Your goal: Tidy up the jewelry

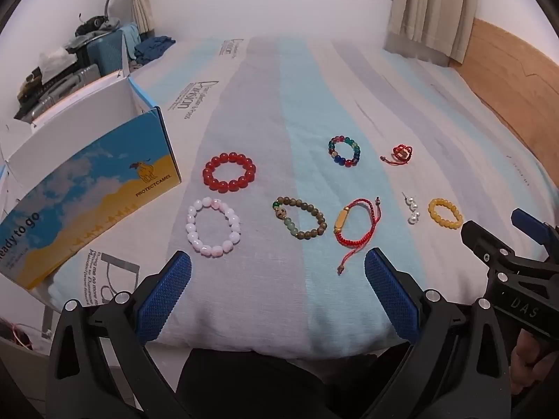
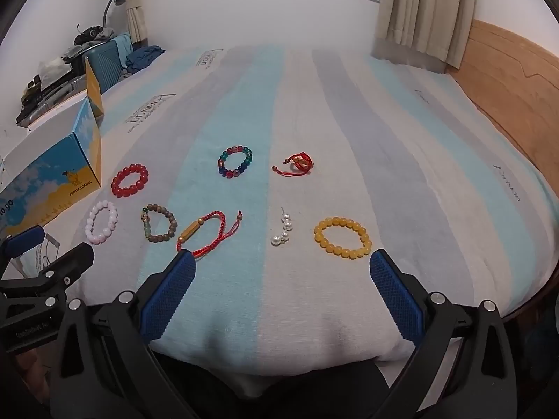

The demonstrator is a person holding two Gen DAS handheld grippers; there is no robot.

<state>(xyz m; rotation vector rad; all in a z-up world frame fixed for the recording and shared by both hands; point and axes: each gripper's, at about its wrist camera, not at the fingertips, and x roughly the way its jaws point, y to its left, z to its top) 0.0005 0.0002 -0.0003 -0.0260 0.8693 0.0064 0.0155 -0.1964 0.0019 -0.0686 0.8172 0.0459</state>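
Nothing is picked up yet. Both the left gripper (image 1: 277, 295) and the right gripper (image 2: 283, 295) hang wide open and empty over the near edge of the bed (image 2: 401, 122). The bracelets, such as the red bracelet (image 1: 229, 171) and the yellow bracelet (image 2: 342, 236), lie spread on it, and the box (image 1: 87, 188) stands at the left. I think the next move is to lower one gripper onto a bracelet.

Blue-and-yellow box (image 1: 87, 188) cut by left edge; shelf clutter (image 1: 59, 66) too blurred to identify
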